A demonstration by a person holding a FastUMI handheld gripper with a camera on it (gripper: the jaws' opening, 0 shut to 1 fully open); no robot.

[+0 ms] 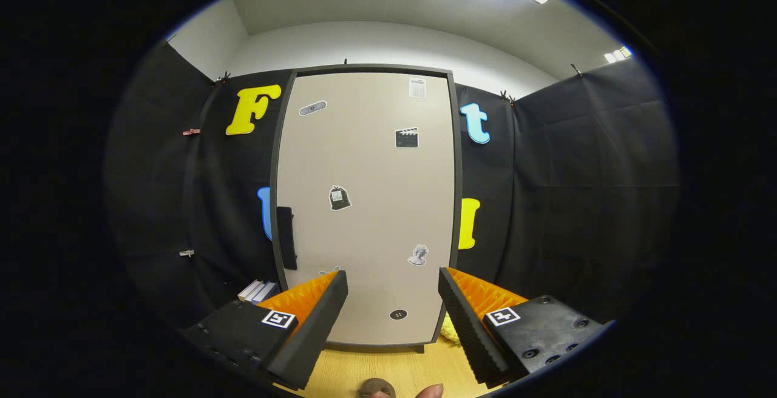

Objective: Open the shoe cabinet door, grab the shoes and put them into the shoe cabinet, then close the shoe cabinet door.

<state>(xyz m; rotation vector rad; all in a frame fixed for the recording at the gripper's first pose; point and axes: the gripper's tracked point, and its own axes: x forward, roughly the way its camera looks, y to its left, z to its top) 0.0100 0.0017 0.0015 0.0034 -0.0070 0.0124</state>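
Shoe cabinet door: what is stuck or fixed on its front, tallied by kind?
Handle: 1
Stickers in full view: 6
Sticker partly hidden behind a finger: 1
Total: 8
The gripper is open, its fingers aimed at the lower part of the closed door and holding nothing.

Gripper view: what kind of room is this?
Probably a small recording booth: black cloth walls hang around a closed shoe cabinet on a wooden floor. The open gripper faces its door, holding nothing.
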